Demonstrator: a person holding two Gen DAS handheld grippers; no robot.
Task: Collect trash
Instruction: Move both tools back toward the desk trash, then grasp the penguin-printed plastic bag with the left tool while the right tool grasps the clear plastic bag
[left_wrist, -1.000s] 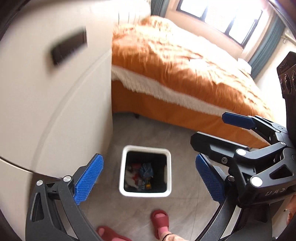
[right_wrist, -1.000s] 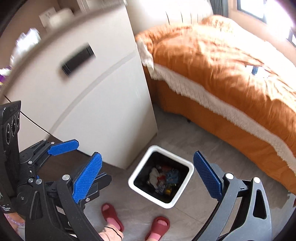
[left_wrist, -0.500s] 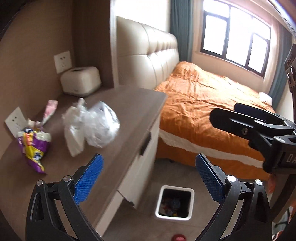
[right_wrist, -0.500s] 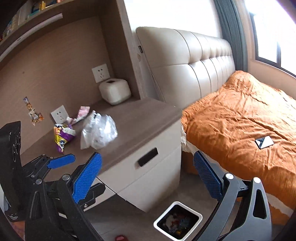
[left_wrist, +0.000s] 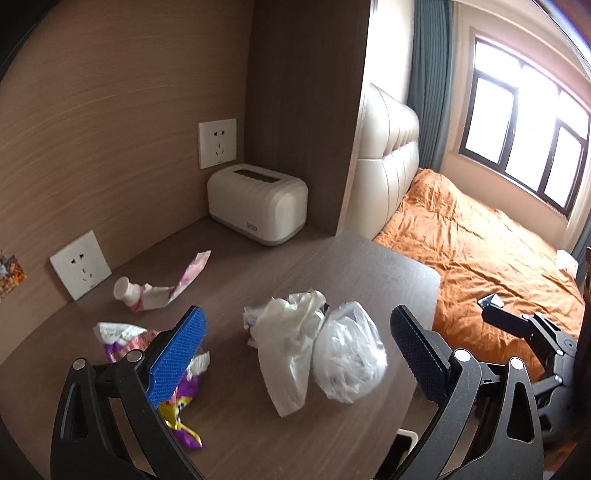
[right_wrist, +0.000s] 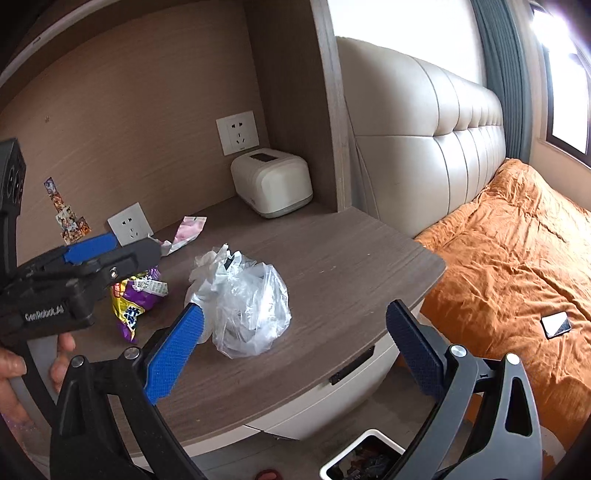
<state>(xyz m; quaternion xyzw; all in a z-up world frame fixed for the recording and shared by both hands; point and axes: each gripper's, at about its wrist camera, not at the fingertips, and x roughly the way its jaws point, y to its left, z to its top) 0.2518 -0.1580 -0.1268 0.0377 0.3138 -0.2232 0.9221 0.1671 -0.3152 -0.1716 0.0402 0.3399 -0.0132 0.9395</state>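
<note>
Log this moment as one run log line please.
phase: reaching for trash | left gripper: open, empty | right gripper: open, empty | nearest: clear plastic bag on nightstand | bin: on floor

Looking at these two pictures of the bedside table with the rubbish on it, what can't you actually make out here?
- Purple snack wrapper: left wrist view, partly hidden behind the left gripper's blue finger; its print is unreadable.
- Trash bin: right wrist view, cut off by the bottom edge and the right gripper's frame; contents unclear.
- Clear plastic bag: either view, contents too crumpled to identify.
- Stickers on the wall: too small.
</note>
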